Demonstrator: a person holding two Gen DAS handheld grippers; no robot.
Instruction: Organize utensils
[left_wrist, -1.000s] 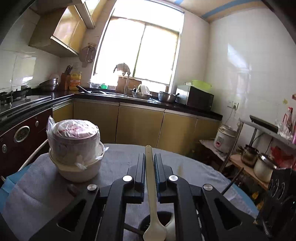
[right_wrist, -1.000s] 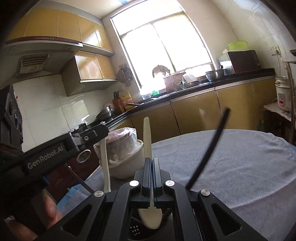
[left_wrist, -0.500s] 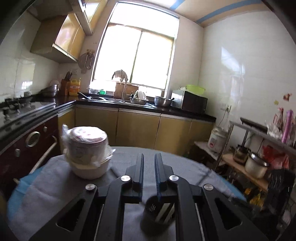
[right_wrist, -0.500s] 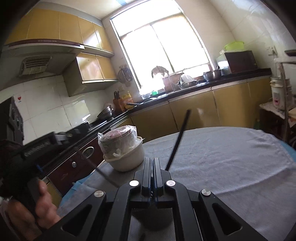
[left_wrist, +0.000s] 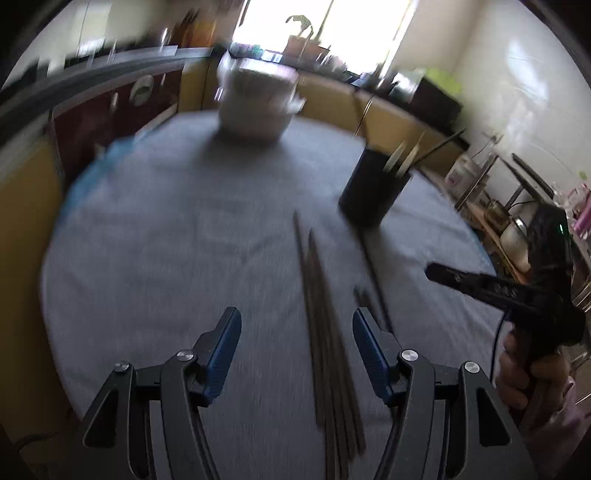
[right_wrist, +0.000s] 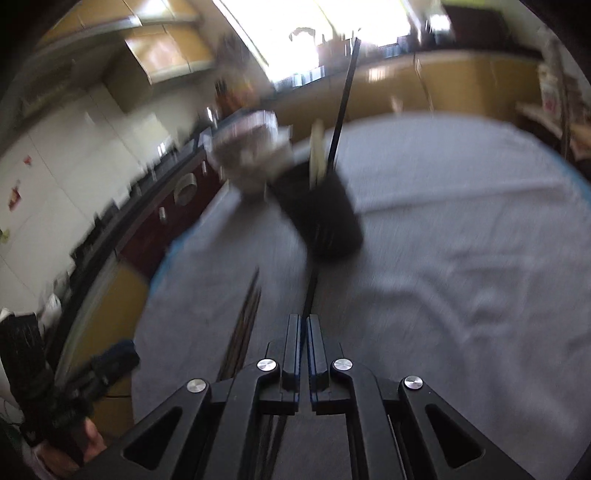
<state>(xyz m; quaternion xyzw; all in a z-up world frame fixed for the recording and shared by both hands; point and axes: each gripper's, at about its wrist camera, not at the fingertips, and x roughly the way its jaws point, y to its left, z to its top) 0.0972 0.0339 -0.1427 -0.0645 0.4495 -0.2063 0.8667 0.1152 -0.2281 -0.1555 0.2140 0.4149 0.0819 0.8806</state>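
Your left gripper (left_wrist: 297, 343) hangs spread wide and empty over the grey-clothed table (left_wrist: 177, 258), with the bundle of chopsticks (left_wrist: 327, 332) lying flat between its fingers. Beyond them, to the right, stands the black utensil holder (left_wrist: 373, 188), utensils poking out. Your right gripper (right_wrist: 302, 343) is clenched, nothing visibly between its fingers; a chopstick (right_wrist: 308, 295) lies just ahead.

Grey cloth (left_wrist: 177, 258) covering the round table, plastic-wrapped white pot (left_wrist: 256, 107) sitting at its far side, yellow cabinets (right_wrist: 461, 88) running along the wall, bright window (left_wrist: 317, 29) glowing behind
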